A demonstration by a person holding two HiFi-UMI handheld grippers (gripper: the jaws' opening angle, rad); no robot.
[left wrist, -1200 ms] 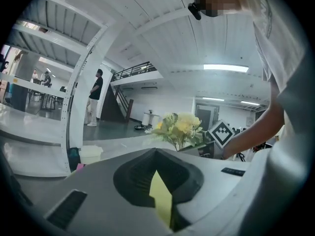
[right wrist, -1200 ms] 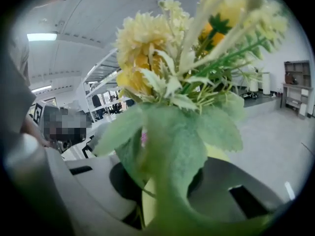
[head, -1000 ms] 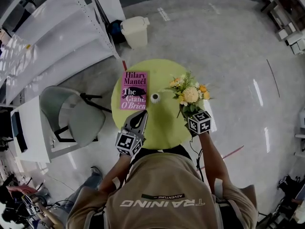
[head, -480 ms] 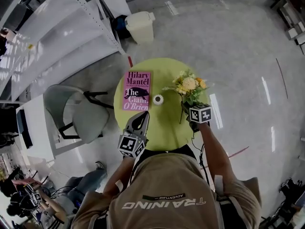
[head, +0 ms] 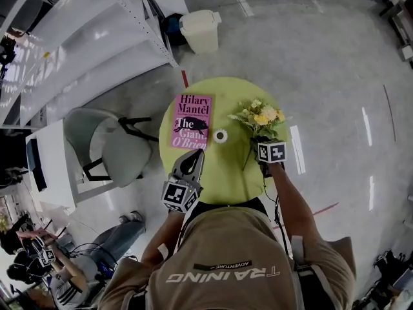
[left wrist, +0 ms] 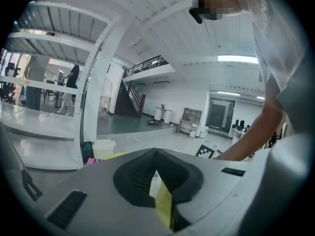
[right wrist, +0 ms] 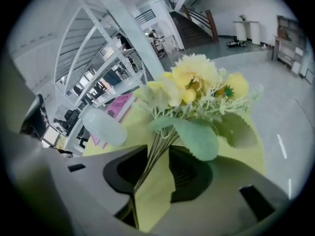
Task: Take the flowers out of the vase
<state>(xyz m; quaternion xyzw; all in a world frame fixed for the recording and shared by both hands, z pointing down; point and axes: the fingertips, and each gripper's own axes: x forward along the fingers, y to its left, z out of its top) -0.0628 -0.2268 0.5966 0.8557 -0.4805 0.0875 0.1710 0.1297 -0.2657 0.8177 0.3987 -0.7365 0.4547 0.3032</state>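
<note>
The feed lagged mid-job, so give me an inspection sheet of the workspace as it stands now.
Surface: round green table.
Job's things: flowers are out of the small white vase, which stands upright and apart from them.
Clutter: pink book lies flat left of the vase.
Grippers: right gripper has its jaws opening, with the flower stems loose between them. Left gripper has its jaws drawn together, holding nothing, pointed toward the vase.
Cables: thin cable along the right forearm.
Surroundings: chair, shelving, bin, people at lower left.
</note>
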